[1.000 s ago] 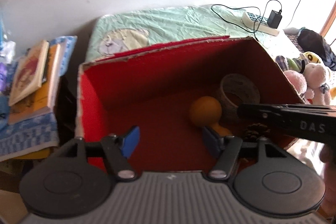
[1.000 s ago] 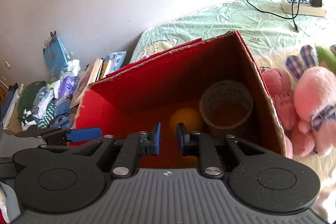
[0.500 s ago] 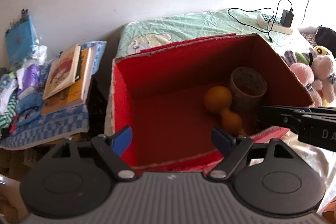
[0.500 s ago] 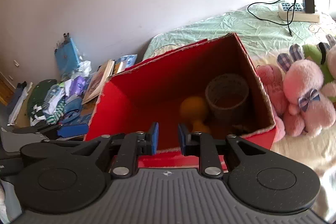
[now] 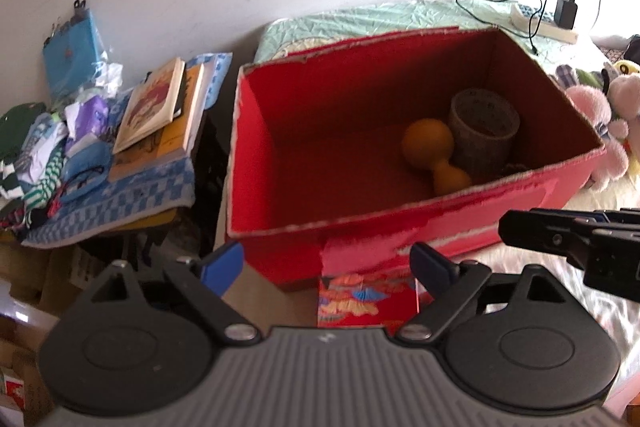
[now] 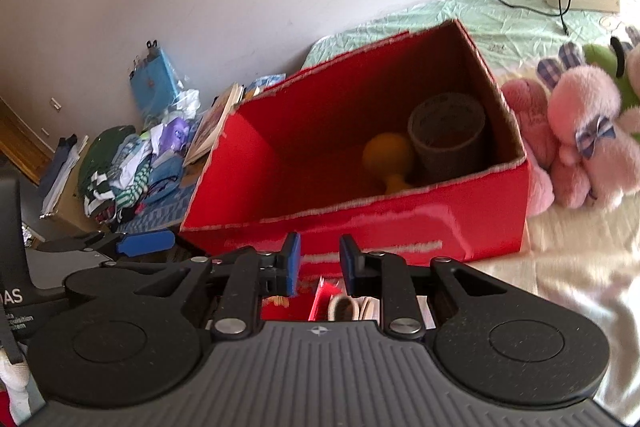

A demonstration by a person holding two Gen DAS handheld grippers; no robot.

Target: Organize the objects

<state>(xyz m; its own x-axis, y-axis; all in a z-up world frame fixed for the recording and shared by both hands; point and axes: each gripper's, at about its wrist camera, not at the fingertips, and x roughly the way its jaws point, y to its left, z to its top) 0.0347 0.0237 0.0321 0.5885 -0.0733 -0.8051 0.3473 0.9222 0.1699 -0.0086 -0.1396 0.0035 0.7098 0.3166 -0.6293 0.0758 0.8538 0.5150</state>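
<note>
1. Landmark: red box (image 5: 400, 219) on the bed (image 6: 560, 267), top open. Everything below is placed relative to it.
2. Inside the box, at its right end: orange dumbbell-shaped toy (image 5: 434, 155) lying on the floor of the box, touching or just beside a roll of tape (image 5: 482, 131) standing on its edge face. Something small and dark sits in the near-right corner, too blurred to identify.
3. Left gripper (image 5: 326, 263): jaws spread wide, nothing between them, held in front of the box's near wall, outside the box.
4. Right gripper (image 6: 318, 263): jaws close together with a narrow gap, nothing visibly held, also in front of the near wall and outside the box.
5. Right of the box on the bed: pink plush toys (image 6: 576, 131), touching or just beside the box's right wall. Left of the box: stack of books (image 5: 160, 115) and a heap of clothes (image 5: 44, 147), off the bed.
6. Step, my read: between items. Both grippers are empty and clear of the box, so this looks like picking the next object.
7. Next move, my guess: the plush toys are the closest loose items. The right gripper needs to open wider, swing right past the box corner, grab a soft body mid-bulk, then lift over the right wall into the free left half.
8. Risk: plush compresses, so a shallow pinch may slip.
</note>
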